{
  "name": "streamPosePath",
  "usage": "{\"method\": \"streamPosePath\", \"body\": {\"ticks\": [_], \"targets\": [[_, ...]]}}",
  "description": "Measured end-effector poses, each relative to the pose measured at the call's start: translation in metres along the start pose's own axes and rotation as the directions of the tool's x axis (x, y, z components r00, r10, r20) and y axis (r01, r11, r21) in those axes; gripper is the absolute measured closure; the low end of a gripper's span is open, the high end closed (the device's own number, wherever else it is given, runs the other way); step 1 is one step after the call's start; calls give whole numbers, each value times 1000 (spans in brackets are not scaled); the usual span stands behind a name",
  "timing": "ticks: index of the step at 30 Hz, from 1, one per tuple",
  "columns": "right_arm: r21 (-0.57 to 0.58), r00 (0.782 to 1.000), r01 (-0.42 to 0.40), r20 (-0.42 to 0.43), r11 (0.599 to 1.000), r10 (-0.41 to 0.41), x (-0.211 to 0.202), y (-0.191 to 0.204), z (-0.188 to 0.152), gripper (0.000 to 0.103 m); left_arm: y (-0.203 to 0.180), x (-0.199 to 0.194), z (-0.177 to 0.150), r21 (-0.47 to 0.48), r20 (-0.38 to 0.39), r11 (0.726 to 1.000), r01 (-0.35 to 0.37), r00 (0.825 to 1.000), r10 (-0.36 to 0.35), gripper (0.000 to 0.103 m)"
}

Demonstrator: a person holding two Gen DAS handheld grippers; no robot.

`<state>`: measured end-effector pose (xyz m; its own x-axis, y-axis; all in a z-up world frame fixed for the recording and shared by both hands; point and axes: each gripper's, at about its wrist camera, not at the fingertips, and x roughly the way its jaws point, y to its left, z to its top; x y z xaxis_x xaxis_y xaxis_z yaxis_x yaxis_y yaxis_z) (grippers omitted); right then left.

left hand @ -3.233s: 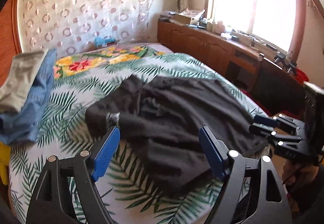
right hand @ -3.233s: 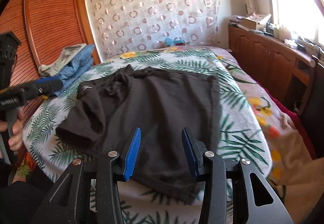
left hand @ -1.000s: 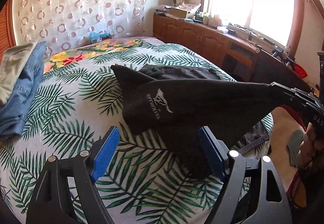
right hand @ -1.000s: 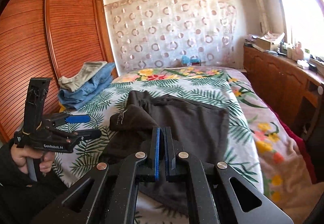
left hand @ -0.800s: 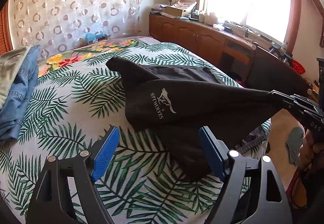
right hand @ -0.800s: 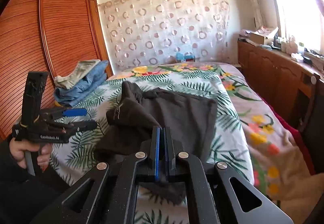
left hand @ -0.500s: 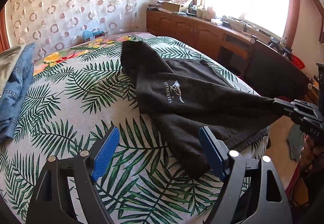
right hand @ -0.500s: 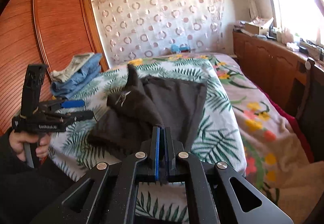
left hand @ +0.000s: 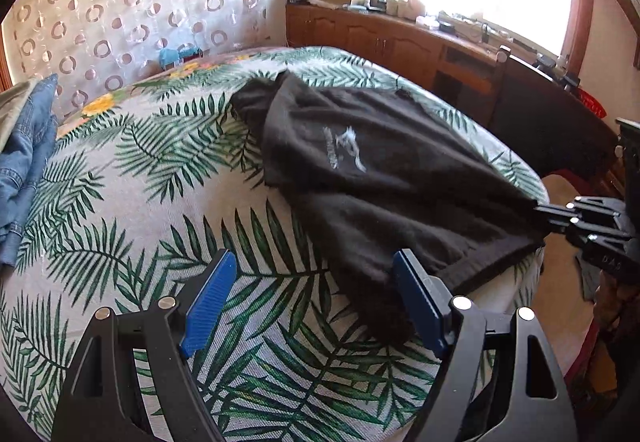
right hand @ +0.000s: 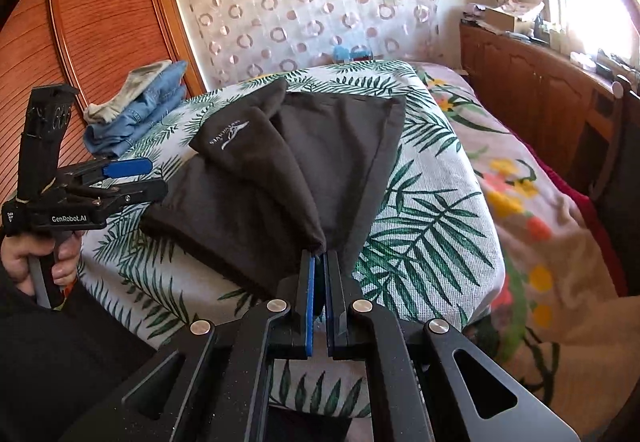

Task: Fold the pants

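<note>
1. Pants [right hand: 256,178], dark grey with a small white logo [right hand: 230,130] on the upper layer, are lying across the near part of the bed [right hand: 432,202], one layer folded diagonally over the flat layer beneath.
2. Fabric from the folded layer is gathering to a point at the near bed edge, where the right claw [right hand: 319,262] is pinching it between blue pads [right hand: 307,306] that are pressing almost together.
3. In the left wrist view the same pants [left hand: 360,170] are stretching tautly toward the right claw [left hand: 540,212] at the right side of the picture.
4. Left claw [left hand: 316,294] is standing wide, gripping nothing; its right-hand blue pad is sitting just beside the pants' near hem, and whether it is touching the cloth I cannot tell.
5. From the right wrist view, the left claw [right hand: 136,178] is hovering at the left edge of the bed, with a person's hand [right hand: 40,262] wrapping its handle.
6. Bedspread with green palm leaves is covering the bed.
7. Folded blue jeans [right hand: 140,110] with a pale garment on top are sitting at the far left of the bed, well apart from the pants.
8. Wooden wardrobe [right hand: 80,42], a circle-patterned curtain [right hand: 312,10] and a long wooden cabinet [right hand: 532,82] under a bright window are surrounding the bed.
</note>
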<state>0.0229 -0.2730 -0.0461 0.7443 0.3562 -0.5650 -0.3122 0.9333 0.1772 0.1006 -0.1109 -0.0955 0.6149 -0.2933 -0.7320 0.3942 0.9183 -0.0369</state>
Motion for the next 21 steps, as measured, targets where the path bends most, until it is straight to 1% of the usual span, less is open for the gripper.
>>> {"method": "streamPosePath", "body": {"ticks": [3, 5, 11, 16, 17, 21], "targets": [[-1, 1000, 5, -2, 1000, -5, -3, -1, 5, 99, 2, 6, -4, -6, -17, 1000, 4, 1000, -4, 22], [-24, 1000, 13, 1, 1000, -13, -4, 1, 5, 99, 3, 9, -6, -9, -25, 1000, 4, 1000, -4, 22], [-41, 999, 24, 27, 999, -23, -15, 3, 8, 99, 2, 9, -8, 0, -6, 1000, -3, 1000, 3, 21], [-45, 997, 33, 66, 998, -30, -28, 6, 7, 99, 2, 9, -9, 0, 4, 1000, -1, 1000, 1, 21], [-54, 997, 30, 72, 998, -26, -30, 8, 9, 95, 2, 8, -10, 0, 8, 1000, -1, 1000, 1, 21], [-84, 997, 35, 76, 996, -29, -23, 11, 17, 93, 2, 8, -10, -3, 11, 1000, 3, 1000, -3, 20]]}}
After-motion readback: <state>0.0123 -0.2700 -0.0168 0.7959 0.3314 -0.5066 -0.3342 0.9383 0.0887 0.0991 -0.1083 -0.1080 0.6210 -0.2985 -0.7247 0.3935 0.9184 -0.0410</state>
